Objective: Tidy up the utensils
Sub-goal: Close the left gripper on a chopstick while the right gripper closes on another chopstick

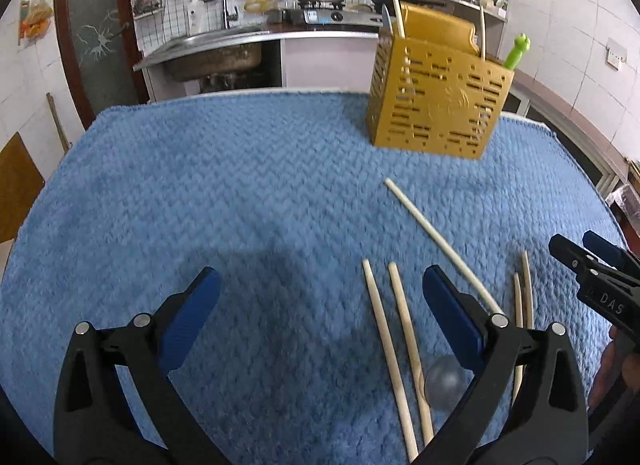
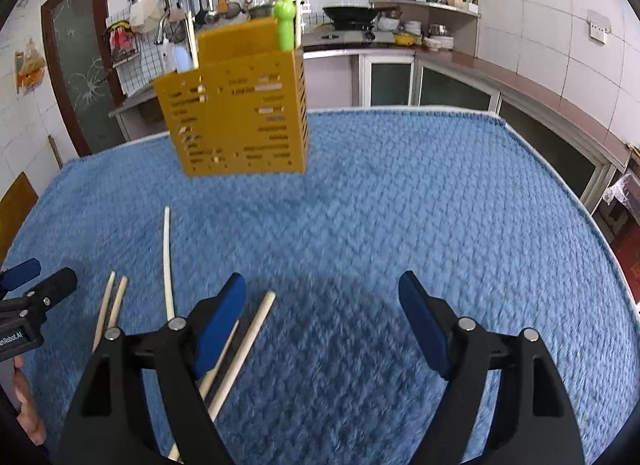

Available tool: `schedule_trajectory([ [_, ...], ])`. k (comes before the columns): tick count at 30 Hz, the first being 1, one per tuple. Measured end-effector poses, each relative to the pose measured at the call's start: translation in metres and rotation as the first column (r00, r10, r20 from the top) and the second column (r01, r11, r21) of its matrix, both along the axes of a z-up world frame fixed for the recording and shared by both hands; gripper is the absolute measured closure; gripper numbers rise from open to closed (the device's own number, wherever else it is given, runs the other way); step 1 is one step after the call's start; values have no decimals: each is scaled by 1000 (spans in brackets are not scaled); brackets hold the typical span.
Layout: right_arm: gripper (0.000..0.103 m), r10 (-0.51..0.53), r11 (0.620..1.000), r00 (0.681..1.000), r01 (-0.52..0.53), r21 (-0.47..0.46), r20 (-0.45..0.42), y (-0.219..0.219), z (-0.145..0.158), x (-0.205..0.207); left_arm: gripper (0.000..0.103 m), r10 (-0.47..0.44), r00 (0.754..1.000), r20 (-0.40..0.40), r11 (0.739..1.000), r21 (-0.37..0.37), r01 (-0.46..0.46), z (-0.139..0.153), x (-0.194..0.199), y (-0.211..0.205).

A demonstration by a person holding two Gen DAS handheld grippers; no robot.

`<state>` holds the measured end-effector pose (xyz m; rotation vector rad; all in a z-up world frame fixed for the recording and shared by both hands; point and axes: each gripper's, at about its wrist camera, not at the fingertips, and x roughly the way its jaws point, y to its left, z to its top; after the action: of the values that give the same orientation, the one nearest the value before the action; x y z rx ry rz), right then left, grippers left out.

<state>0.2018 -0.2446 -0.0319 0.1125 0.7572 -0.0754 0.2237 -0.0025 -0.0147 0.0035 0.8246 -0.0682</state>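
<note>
— How do the hand-held grippers stand?
— Left hand-held gripper and right hand-held gripper both gape wide, empty.
— The chopsticks?
— Loose on the blue cloth, near the yellow holder.

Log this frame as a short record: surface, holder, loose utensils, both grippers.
surface: blue towel over the table
holder: yellow slotted caddy, upright at the far side of the towel
in holder: chopsticks, green-handled utensil
loose: five chopsticks flat on the towel, near side; a clear round piece among them, type unclear
left gripper: jaws open, empty, above the towel
right gripper: jaws open, empty, chopsticks beside its left finger
</note>
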Motion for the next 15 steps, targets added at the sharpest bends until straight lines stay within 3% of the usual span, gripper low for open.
schedule_trajectory([
  [4,27,-7,1000,999,7,17,-44,2,-10,-1,9,4,1000,-31,1000,-5,-4,-8,1,1],
  [9,43,13,1000,995,-11,26,-95,8,-20,4,37,-16,997,-73,999,-31,14,-16,4,1],
  [15,52,21,999,990,-16,37,-136,16,-26,13,62,-60,992,-107,997,-51,55,-21,9,-8],
])
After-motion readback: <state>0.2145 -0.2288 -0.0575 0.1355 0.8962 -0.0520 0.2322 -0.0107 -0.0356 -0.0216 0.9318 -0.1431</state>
